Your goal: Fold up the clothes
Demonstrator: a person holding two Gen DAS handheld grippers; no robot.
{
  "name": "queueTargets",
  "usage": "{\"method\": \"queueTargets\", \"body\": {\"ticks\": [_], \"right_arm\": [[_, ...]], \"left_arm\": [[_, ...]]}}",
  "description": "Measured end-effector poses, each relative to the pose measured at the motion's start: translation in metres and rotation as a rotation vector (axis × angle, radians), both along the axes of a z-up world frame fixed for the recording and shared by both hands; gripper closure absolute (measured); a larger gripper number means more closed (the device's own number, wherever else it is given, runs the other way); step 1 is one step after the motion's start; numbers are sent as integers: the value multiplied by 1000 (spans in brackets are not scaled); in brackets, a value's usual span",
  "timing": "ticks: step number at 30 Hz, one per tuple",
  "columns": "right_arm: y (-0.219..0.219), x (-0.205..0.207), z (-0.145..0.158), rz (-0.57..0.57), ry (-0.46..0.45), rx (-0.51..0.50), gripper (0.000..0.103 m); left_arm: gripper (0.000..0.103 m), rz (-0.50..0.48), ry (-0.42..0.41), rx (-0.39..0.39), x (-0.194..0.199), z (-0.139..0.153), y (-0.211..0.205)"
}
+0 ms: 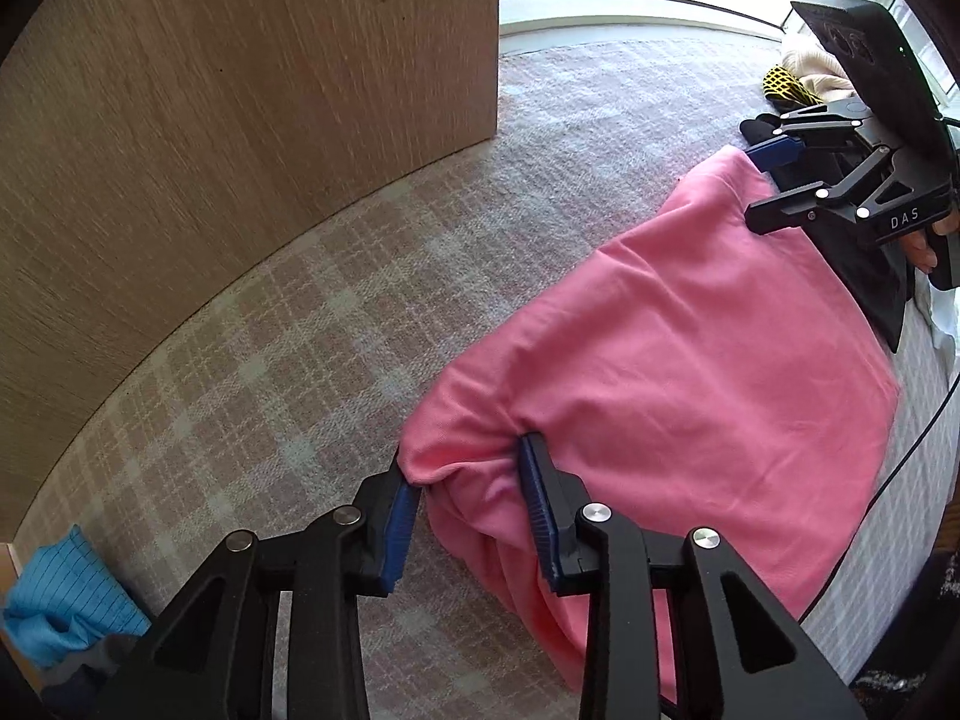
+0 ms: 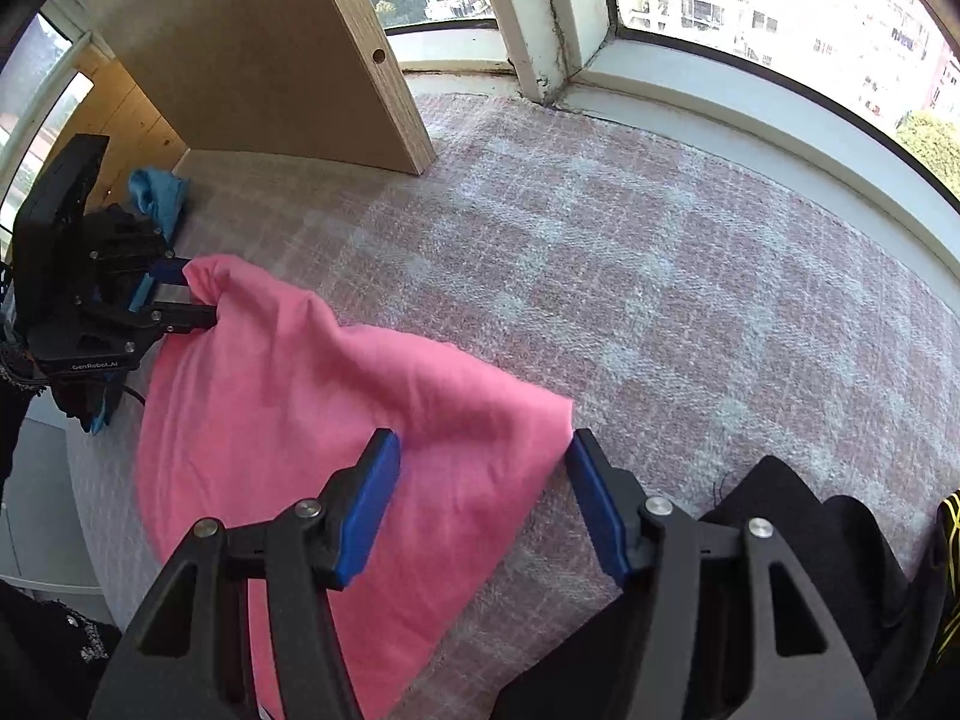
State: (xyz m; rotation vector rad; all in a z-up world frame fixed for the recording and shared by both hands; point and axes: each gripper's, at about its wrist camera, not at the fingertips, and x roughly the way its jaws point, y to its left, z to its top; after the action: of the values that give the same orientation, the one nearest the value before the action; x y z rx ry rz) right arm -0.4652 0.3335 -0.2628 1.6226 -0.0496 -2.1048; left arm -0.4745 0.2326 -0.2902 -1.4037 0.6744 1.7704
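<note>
With my left tool (image 1: 471, 516) clamped on one bunched corner of the pink cloth (image 1: 678, 360) spread on the rug (image 1: 300, 372), and my right tool (image 2: 483, 510) apart over another, it looks light and floppy, best gripped at corners.

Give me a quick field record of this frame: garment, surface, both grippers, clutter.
garment: pink cloth garment, partly folded, rumpled at one end
surface: pink-and-white plaid woven mat
left gripper: at the garment's bunched corner, cloth between its blue pads; pad pressure unclear
right gripper: open, pads astride the garment's other corner, not pressing
backdrop: wooden panel, window sill
clutter: light blue cloth by the panel; black garment and yellow-and-black mesh item on the right gripper's side
</note>
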Motion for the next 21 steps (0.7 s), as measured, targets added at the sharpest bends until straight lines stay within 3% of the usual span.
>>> {"method": "queueTargets", "body": {"ticks": [1, 2, 3, 8, 15, 18, 21], "right_arm": [[1, -1, -1, 2, -16, -22, 52], [2, -3, -3, 5, -33, -42, 77], [1, -3, -6, 11, -49, -61, 89], [-7, -5, -11, 44, -74, -70, 89], [-31, 10, -4, 83, -20, -5, 95], [-36, 22, 8, 96, 8, -2, 95], [-44, 45, 27, 135, 51, -3, 95]], "left_arm": [[82, -14, 5, -1, 2, 1, 1], [83, -26, 12, -3, 4, 1, 3], [86, -36, 18, -5, 6, 1, 4], [91, -50, 17, -2, 9, 2, 4], [94, -3, -9, 55, 8, 8, -11], [94, 24, -32, 97, 12, 18, -23], [95, 16, 12, 119, 34, 42, -34]]}}
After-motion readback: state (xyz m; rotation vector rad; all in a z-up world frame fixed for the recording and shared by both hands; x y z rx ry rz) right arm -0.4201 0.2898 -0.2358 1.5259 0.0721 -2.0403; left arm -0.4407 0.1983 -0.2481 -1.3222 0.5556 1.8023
